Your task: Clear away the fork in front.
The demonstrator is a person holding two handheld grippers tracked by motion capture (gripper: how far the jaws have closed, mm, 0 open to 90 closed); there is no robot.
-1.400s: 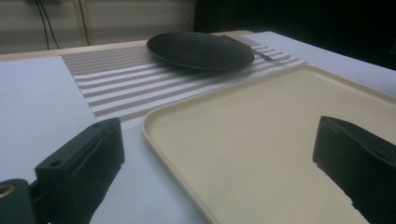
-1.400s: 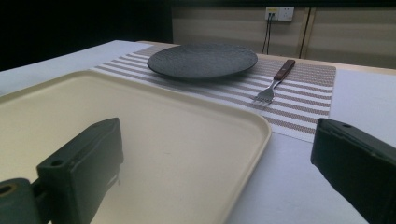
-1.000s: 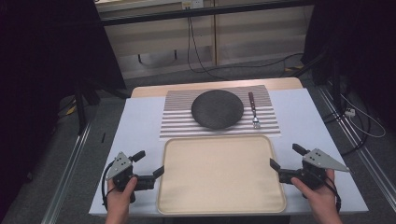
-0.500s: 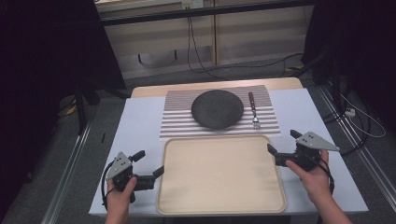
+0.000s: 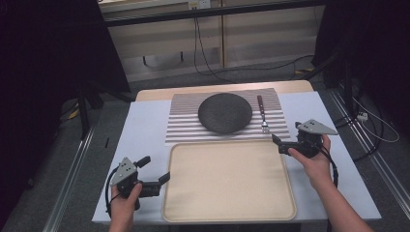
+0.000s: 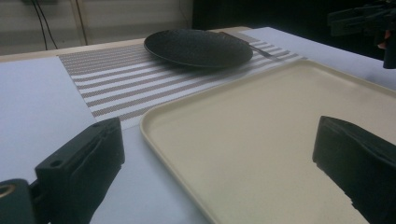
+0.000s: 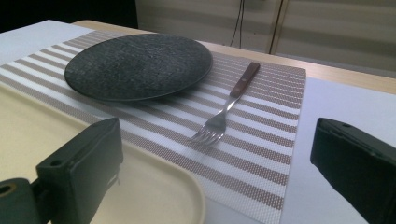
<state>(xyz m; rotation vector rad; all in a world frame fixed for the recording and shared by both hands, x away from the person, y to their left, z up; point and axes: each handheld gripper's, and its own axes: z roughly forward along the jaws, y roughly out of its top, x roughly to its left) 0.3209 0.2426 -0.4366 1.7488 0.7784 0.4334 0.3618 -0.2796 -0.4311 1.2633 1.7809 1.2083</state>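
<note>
1. Broadly, the cream tray (image 5: 227,179) lies at the near middle of the table (image 5: 145,130), empty, its far edge just beside the striped placemat (image 5: 183,126).
2. On that mat the dark plate (image 5: 225,112) sits centred, with the fork (image 5: 262,116) just to its right, tines pointing near.
3. At the tray's near left corner the left gripper (image 5: 164,178) hangs released, jaws spread around the rim without touching it.
4. By the tray's far right corner the right gripper (image 5: 276,140) is also released, jaws apart, aimed toward the fork.
5. Risk, as I judge it: the fork lies flat and thin, so jaws closing on it could skid off, nudge it against the plate, or snag the mat.
6. Against 1 second ago, the right gripper has moved from the tray's near right edge to the far corner; the left has not shifted.
</note>
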